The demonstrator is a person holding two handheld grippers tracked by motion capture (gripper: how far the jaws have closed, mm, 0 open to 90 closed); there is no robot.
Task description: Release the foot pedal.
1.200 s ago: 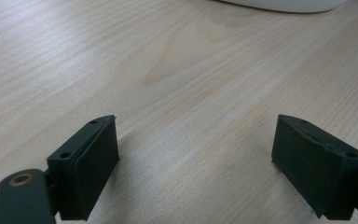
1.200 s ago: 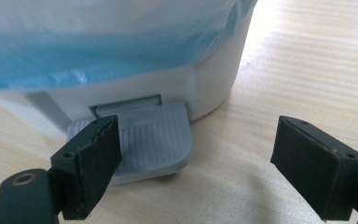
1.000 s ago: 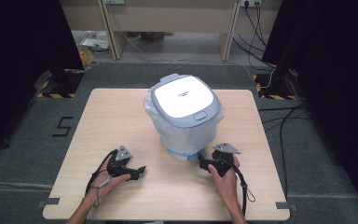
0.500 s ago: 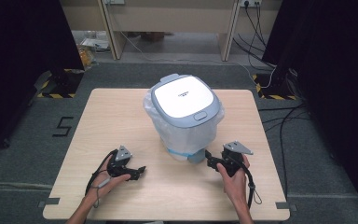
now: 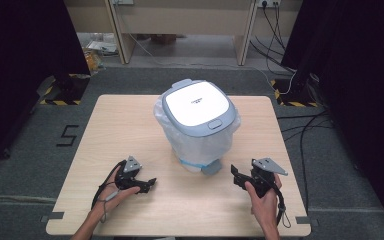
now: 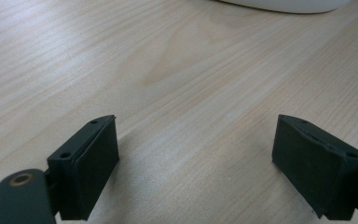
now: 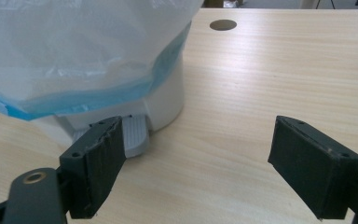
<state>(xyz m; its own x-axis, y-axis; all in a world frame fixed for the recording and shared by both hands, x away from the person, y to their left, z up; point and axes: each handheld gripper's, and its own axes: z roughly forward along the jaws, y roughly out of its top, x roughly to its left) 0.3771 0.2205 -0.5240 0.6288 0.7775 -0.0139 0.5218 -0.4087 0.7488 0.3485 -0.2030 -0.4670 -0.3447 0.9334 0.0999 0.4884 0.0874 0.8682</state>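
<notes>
A white pedal bin (image 5: 197,102) with a grey-rimmed lid stands at the table's middle, lined with a clear plastic bag (image 5: 200,142) edged in blue. Its grey pedal (image 5: 211,169) sticks out at the front. In the right gripper view the bag (image 7: 74,46) hangs over the bin's base and the pedal (image 7: 135,135) lies just beyond the left jaw. My right gripper (image 5: 236,176) (image 7: 196,123) is open, right of the pedal and pointing at it. Over bare wood to the bin's front left, my left gripper (image 5: 149,183) (image 6: 196,126) is open and holds nothing.
The wooden table (image 5: 120,125) has a round cable hole (image 7: 223,24) behind the bin. The bin's white base (image 6: 279,3) shows at the top edge of the left gripper view. Cables and dark curtains surround the table on the floor.
My right gripper has drawn back to the right, away from the bin's pedal. The left gripper and the bin have stayed where they were.
</notes>
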